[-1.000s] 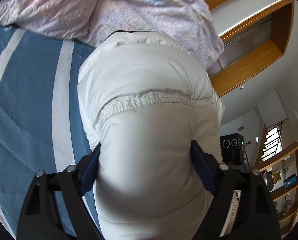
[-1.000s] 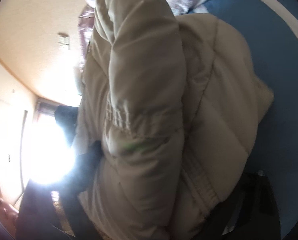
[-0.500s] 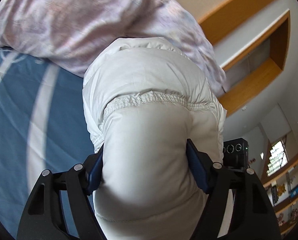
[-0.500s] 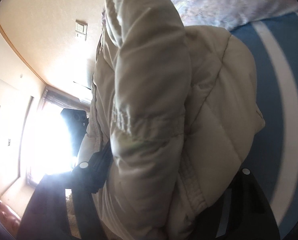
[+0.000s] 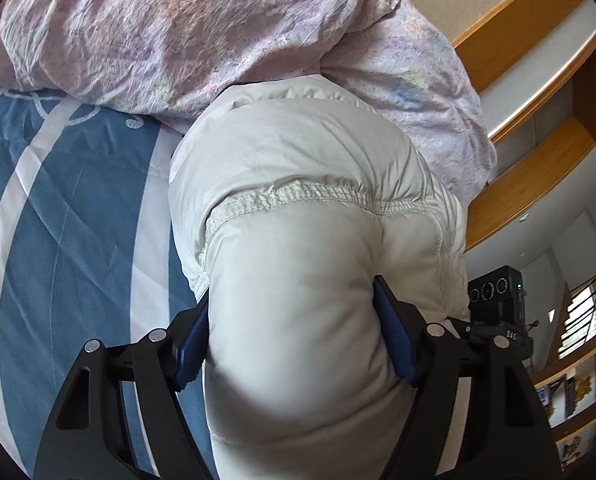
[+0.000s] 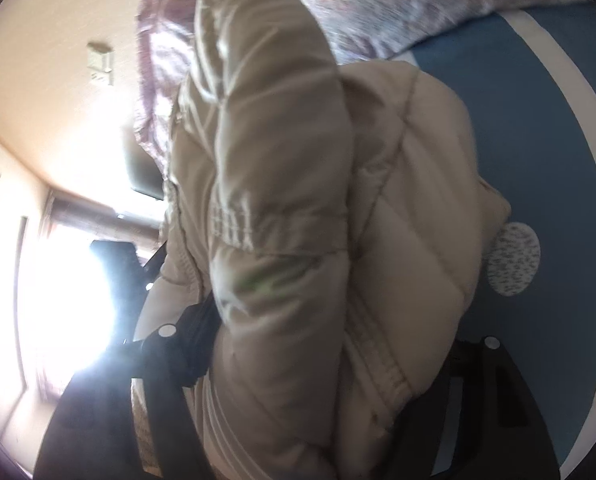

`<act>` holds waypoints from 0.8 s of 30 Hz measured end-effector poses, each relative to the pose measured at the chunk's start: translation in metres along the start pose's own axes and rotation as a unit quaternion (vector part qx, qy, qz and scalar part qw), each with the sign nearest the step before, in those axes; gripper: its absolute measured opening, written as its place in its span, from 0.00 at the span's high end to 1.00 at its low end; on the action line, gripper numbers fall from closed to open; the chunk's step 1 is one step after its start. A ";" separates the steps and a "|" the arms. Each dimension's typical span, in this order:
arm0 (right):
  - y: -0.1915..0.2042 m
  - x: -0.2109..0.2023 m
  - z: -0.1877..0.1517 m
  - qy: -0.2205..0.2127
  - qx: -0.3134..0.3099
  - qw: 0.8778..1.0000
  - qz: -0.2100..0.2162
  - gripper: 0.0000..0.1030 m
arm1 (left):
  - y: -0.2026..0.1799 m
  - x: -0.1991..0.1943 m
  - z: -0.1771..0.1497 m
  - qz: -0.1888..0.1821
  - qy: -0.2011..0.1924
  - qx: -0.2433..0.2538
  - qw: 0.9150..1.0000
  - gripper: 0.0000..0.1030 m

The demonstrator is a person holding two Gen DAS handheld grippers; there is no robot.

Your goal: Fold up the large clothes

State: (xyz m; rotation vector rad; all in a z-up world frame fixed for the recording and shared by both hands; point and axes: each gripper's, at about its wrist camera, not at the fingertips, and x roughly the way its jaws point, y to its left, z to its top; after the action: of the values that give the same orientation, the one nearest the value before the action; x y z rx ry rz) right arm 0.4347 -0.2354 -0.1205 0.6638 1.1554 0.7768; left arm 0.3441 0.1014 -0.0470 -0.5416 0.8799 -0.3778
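Observation:
A puffy off-white jacket (image 5: pixel 298 152) is bunched into a thick roll over a blue bed cover with white stripes (image 5: pixel 58 220). My left gripper (image 5: pixel 294 340) is shut on the near end of the roll, its blue pads (image 5: pixel 394 344) pressing in from both sides. In the right wrist view the same jacket (image 6: pixel 266 120) looks beige and fills the middle. My right gripper (image 6: pixel 330 352) grips a bulky fold of it. Its jaws are opening slightly, with the fabric still packed between them. The right finger is mostly hidden by the jacket.
A crumpled lilac duvet (image 5: pixel 178 28) lies just beyond the jacket, also in the right wrist view (image 6: pixel 398 0). A wooden wall shelf (image 5: pixel 538 152) and a bookcase (image 5: pixel 570 392) stand to the right. A bright window (image 6: pixel 58 300) glares at the left.
Both grippers have carried the jacket along the bed towards the lilac duvet, which now looms larger. The left jaws have narrowed a little on the roll.

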 end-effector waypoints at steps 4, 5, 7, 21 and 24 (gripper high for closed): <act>-0.005 -0.007 -0.021 -0.016 0.013 1.000 -0.005 0.27 | 0.000 0.010 0.001 0.027 -0.005 0.016 0.999 0.22; -0.006 -0.008 -0.024 -0.022 0.014 1.000 -0.008 0.24 | -0.002 0.011 0.000 0.036 -0.008 0.020 0.999 0.20; -0.004 -0.011 -0.023 -0.029 0.010 0.999 -0.035 0.19 | -0.012 0.009 -0.001 0.069 -0.016 0.039 0.997 0.19; 0.093 -0.091 -0.006 -0.211 -0.077 0.950 -0.218 0.22 | -0.117 -0.047 -0.032 0.154 -0.095 0.216 0.959 0.16; 0.091 -0.074 0.010 -0.198 -0.067 0.953 -0.221 0.28 | -0.125 -0.042 -0.038 0.164 -0.093 0.232 0.954 0.16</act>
State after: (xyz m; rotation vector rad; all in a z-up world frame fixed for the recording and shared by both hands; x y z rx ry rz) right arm 0.4114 -0.2447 -0.0054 0.3990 0.8286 0.3166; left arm 0.2779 0.0121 0.0327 0.0074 0.6538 -0.2137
